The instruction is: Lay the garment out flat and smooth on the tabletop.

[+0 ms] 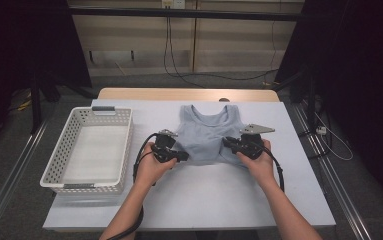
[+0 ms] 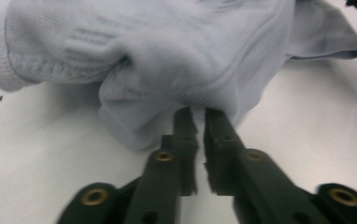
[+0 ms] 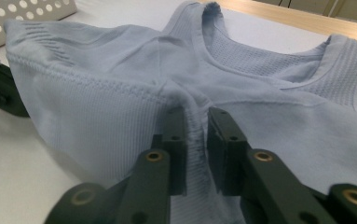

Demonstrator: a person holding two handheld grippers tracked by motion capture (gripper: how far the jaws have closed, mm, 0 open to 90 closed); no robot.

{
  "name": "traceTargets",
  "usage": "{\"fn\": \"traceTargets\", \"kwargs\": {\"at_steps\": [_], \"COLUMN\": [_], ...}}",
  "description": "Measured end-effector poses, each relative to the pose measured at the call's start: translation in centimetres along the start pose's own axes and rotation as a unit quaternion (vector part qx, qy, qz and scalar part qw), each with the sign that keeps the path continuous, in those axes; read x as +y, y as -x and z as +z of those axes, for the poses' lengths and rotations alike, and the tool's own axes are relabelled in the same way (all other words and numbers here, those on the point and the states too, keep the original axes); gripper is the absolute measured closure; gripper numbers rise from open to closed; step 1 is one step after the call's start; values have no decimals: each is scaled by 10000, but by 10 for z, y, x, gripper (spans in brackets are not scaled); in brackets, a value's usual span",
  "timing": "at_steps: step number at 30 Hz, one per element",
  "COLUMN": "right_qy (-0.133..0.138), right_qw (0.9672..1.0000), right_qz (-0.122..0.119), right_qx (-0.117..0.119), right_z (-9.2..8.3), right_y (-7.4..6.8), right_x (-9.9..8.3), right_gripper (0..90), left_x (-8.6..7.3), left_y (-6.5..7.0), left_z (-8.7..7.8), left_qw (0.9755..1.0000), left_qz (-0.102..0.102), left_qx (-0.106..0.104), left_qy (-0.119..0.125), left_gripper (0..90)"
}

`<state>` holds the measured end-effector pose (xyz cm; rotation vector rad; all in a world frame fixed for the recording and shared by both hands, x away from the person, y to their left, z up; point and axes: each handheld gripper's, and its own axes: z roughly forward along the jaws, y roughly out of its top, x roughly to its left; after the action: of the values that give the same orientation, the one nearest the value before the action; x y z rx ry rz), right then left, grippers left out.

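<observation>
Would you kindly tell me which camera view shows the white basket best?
The high view: the whole white basket sits left of the blue top. The right gripper view catches just a perforated corner; the left gripper view faces the top.

Left gripper view: pale blue ribbed knit tank top [image 2: 167, 56] cut off at the top edge, and its fold covers the tips of the black fingers [image 2: 184, 126]. Right gripper view: same garment's hem runs off the bottom edge between the fingers [image 3: 223, 140]. High view: white perforated plastic basket [image 1: 69, 186] hides the worktop beneath it.
</observation>
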<state>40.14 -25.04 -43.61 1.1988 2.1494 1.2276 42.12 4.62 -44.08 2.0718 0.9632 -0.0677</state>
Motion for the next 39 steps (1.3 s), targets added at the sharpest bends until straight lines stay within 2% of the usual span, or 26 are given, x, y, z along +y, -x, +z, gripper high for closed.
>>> {"fn": "traceTargets", "kwargs": {"at_steps": [1,4,6,8,12,15,20,21,23,26,28,29,30,31,33,35,39], "right_qy": [-6,-53,21,-10,-17,22,63,-3,-136,-400,-591,-665,-693,-659,-562,-622,-782], "right_qw": [10000,9999,9999,9998,9997,9997,9991,9989,9984,9976,9967,9963,9961,9966,9973,9960,9931], "right_qz": [15,93,135,213,249,195,50,3,-132,-305,-351,-437,-516,-489,-470,-615,-823], "right_qx": [-1,16,55,12,47,108,426,461,534,473,425,312,152,54,-51,-156,-302], "right_z": [-1,-6,-9,-13,-23,-32,-47,-49,-51,-50,-46,-45,-43,-42,-43,-42,-36], "right_y": [0,0,0,1,1,-1,-9,-10,-13,-14,-12,-11,-10,-8,-6,-6,-8], "right_x": [-1,-4,-7,-11,-17,-20,-26,-27,-30,-39,-45,-48,-50,-52,-52,-51,-54], "right_gripper": [743,641,601,533,463,467,625,675,719,756,753,730,705,707,705,694,707], "left_x": [1,4,4,4,3,3,3,3,3,2,2,1,1,0,0,-1,-3], "left_y": [1,2,1,0,-2,-2,-2,-2,-2,-3,-4,-4,-5,-5,-6,-7,-9], "left_z": [-2,-8,-11,-13,-11,-11,-10,-10,-11,-11,-10,-10,-10,-9,-9,-8,-7], "left_qw": [10000,9997,9995,9995,9997,9998,9998,9998,9998,9998,9997,9997,9996,9996,9996,9995,9991], "left_qz": [-62,-186,-275,-264,-233,-204,-206,-183,-160,-136,-120,-116,-73,-56,-45,4,-15], "left_qx": [-44,-154,-132,-134,-43,-2,33,48,71,110,189,219,259,276,285,314,405], "left_qy": [41,34,91,81,80,61,58,62,49,43,32,20,23,24,34,-18,93], "left_gripper": [896,900,900,900,900,900,900,900,898,873,847,826,794,771,720,649,551]}}
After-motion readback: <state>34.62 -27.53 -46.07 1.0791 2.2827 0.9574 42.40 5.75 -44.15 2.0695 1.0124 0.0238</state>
